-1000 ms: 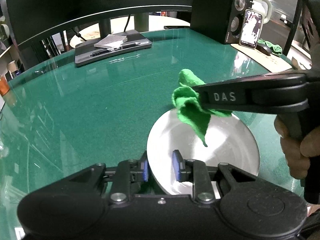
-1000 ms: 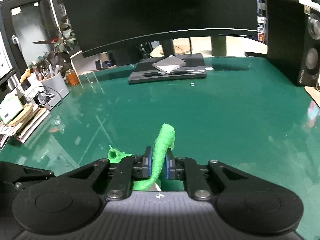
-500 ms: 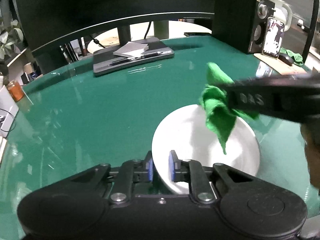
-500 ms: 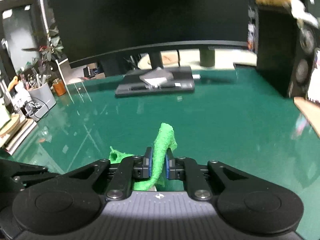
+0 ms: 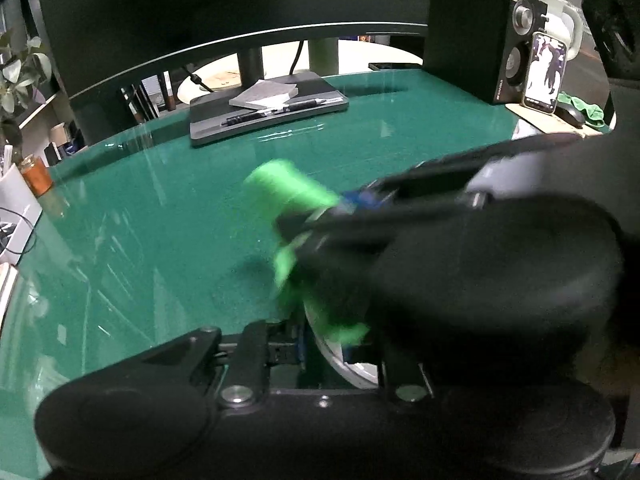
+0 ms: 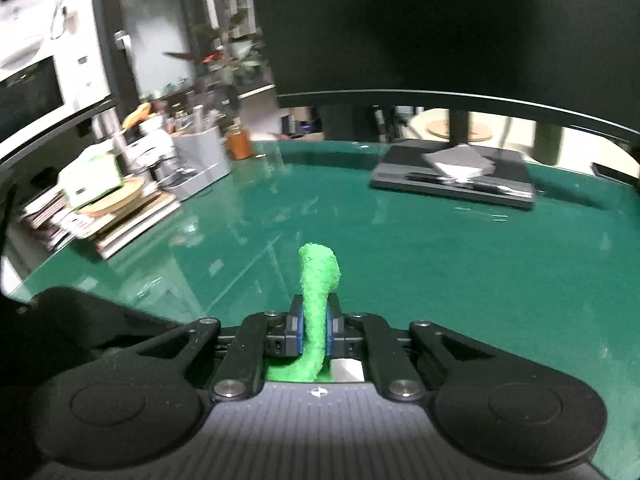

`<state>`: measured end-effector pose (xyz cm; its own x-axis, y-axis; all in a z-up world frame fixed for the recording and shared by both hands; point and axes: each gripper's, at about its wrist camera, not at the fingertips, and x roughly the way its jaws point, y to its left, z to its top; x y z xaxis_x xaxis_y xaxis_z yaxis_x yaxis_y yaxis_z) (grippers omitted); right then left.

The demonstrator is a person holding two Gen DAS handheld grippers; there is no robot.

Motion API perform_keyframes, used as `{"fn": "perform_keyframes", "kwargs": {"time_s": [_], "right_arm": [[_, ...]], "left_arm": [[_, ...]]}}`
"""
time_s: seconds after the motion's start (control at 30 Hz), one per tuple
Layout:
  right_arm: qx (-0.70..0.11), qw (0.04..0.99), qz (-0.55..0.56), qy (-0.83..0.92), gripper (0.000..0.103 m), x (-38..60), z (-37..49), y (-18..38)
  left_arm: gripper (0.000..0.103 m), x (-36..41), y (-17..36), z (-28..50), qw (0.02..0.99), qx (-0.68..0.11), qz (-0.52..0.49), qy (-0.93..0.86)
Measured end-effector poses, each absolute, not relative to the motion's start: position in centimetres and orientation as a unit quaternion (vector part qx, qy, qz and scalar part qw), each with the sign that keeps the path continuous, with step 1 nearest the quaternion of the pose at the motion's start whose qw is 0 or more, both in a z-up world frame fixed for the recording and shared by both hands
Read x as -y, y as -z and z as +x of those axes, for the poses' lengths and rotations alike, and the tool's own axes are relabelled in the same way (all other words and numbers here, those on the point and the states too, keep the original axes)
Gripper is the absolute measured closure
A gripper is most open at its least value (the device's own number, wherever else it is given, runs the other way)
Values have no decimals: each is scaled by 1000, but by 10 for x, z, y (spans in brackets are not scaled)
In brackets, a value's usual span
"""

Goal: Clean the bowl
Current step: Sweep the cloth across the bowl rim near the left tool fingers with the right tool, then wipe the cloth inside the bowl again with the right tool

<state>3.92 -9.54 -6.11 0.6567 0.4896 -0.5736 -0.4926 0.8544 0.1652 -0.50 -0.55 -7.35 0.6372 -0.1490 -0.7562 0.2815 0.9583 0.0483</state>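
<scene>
Right tongs (image 6: 313, 330) clamped on green cloth (image 6: 318, 280), blurred above white bowl (image 5: 352, 364). Left tongs (image 5: 324, 350) pinching bowl rim at near edge, over green surface (image 5: 160, 220).

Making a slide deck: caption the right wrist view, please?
Right claw shut on green cloth above the green table.

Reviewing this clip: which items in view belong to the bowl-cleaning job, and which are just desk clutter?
In use:
- white bowl, rim held by the left gripper
- green cloth, clamped in the right gripper

Lying about:
- monitor stand with notepad and pens
- speaker
- phone
- mouse
- amber jar
</scene>
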Motion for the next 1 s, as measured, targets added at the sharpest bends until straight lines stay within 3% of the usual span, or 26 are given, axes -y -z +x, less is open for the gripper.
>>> {"fn": "perform_keyframes", "kwargs": {"time_s": [0.2, 0.53, 0.73, 1.0], "right_arm": [[-331, 921, 22, -204, 91, 113, 51, 66], [-324, 908, 19, -264, 97, 98, 39, 62], [-342, 921, 50, -181, 91, 134, 50, 66], [-326, 910, 31, -254, 92, 101, 32, 61]], "left_arm": [[83, 5, 77, -4, 899, -411, 85, 126], [80, 4, 79, -4, 897, -413, 85, 132], [79, 4, 80, -4, 897, -413, 83, 132], [79, 4, 79, -7, 896, -414, 88, 131]]}}
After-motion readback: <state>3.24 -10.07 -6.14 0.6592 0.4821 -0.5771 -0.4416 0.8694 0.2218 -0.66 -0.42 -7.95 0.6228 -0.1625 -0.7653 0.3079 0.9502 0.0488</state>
